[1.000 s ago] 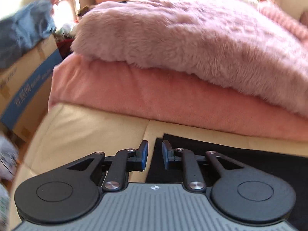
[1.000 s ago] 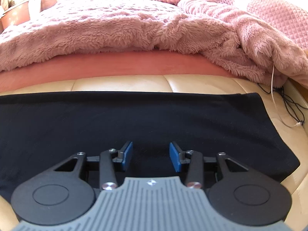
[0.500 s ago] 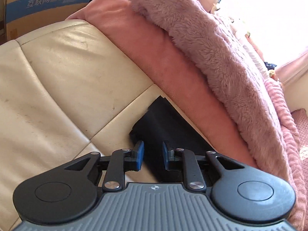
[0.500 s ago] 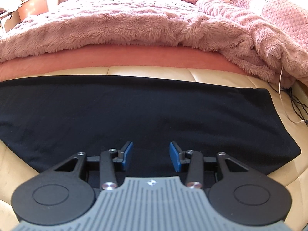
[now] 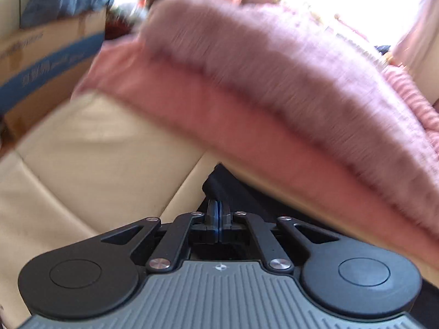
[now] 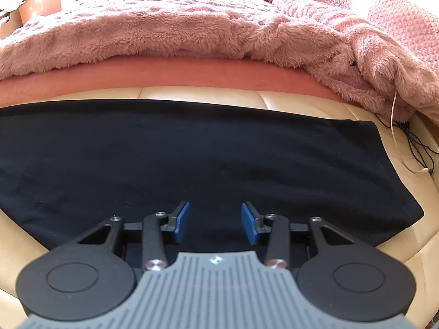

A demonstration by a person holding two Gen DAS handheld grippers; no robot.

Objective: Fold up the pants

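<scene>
**Left tongs pinch the pants' corner, right tongs hover open**

I work at the foot of a bed: a cream leather bench (image 6: pixel 203 93) edged by a coral-pink sheet (image 6: pixel 175 71), with a fluffy pink blanket (image 6: pixel 164 27) heaped above. A blue-striped cardboard box (image 5: pixel 46 65) stands off to the left, and thin cables (image 6: pixel 411 142) trail at the right. The black pants (image 6: pixel 192 150) lie spread flat across the leather. My left tongs (image 5: pixel 218 205) are squeezed tight on the pants' bunched corner (image 5: pixel 216 186). My right tongs (image 6: pixel 215 220) stand half open above the cloth, gripping nothing.
</scene>
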